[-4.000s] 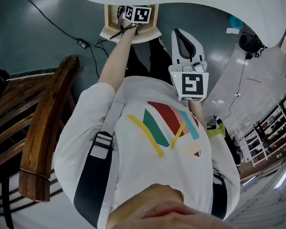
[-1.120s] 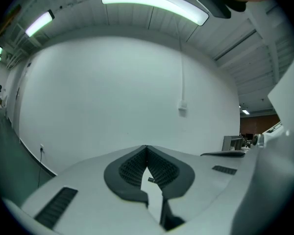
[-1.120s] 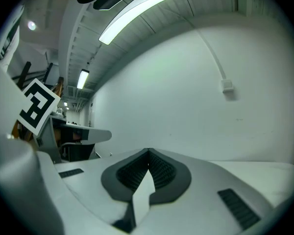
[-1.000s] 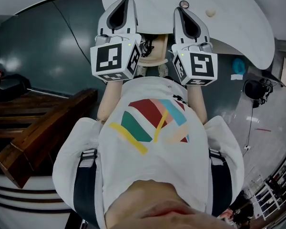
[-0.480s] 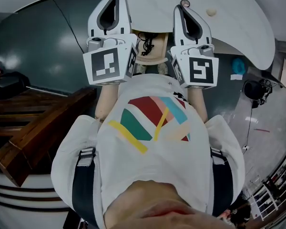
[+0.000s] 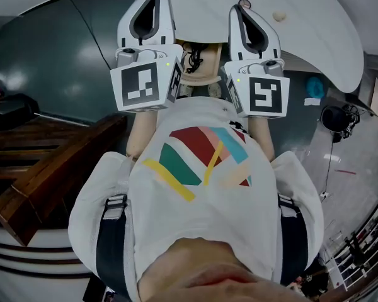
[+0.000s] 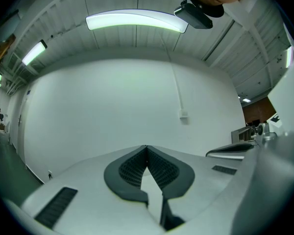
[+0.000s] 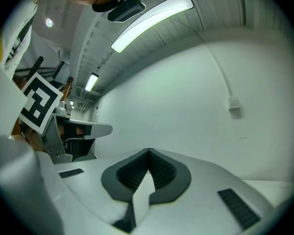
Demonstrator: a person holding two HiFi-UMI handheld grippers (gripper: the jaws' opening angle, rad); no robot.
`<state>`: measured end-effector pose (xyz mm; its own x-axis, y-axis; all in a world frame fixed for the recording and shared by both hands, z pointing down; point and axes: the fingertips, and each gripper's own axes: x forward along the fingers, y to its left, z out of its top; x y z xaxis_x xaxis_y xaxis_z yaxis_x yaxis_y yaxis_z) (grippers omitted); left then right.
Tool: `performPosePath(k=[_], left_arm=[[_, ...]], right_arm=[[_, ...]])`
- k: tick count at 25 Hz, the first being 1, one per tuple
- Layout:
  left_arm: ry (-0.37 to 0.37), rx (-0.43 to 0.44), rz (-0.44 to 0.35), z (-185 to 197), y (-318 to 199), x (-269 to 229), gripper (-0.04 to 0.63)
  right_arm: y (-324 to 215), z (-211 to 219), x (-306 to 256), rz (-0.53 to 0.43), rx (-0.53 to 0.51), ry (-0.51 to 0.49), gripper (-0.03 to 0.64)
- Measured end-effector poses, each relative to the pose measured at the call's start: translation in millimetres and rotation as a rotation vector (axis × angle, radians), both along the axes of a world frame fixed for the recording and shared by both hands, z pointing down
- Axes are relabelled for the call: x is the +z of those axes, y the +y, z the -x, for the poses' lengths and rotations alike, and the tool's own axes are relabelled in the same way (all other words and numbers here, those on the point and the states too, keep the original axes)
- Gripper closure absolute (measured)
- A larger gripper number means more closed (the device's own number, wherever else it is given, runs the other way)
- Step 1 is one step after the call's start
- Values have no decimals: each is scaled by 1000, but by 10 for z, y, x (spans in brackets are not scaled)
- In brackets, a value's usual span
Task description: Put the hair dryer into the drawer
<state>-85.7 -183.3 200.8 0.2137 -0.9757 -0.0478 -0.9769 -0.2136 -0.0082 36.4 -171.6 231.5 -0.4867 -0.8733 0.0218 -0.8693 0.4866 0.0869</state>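
Holding both tools at chest height, side by side and pointing level at the bare white wall (image 7: 112,102), you have nothing in either. The left gripper (image 6: 152,2) has its ribbed pads pressed together with no thing between them, and the right gripper (image 6: 244,17) is likewise closed on air. Down between your forearms the head view shows a pale wooden drawer (image 6: 208,68) below the edge of the white table (image 6: 302,24), with a black cord (image 6: 194,56) coiled on or in it. I take that cord for the hair dryer's, but the dryer's body is hidden behind the grippers and your shirt, so I cannot tell whether it lies fully inside. Settle that before you move: tilt your head forward so the drawer comes clear of the marker cubes. If the dryer and all its cord sit within the drawer's walls, the work looks done and this raised, closed pose reads as a rest. If a loop hangs over the rim, lower one gripper, part its jaws only when just above the cord, pinch the loop and not the drawer's edge, and lay it in. Bring down one tool at a time, since the two are close beside each other and could knock.
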Motion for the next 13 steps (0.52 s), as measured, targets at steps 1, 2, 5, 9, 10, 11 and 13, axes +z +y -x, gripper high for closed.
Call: performPosePath(k=[1, 2, 5, 9, 10, 11, 13], left_arm=[[-4, -1, 3, -4, -1, 9, 580], [-8, -1, 6, -7, -2, 17, 580], [-17, -2, 2, -10, -1, 17, 580], [-22, -5, 0, -2, 10, 22, 580], [-19, -4, 2, 2, 11, 30, 580], [-18, -5, 3, 6, 14, 38, 580], [-14, -6, 5, 16, 18, 51, 580]], right_arm=[[1, -7, -5, -1, 0, 0, 606], [1, -14, -10, -3, 1, 0, 606], [5, -28, -21, -5, 3, -3, 606], [25, -27, -33, -9, 1, -2, 606], [30, -23, -32, -9, 0, -3, 606], [35, -19, -31, -9, -1, -4, 606], [45, -12, -29, -8, -5, -9, 607]])
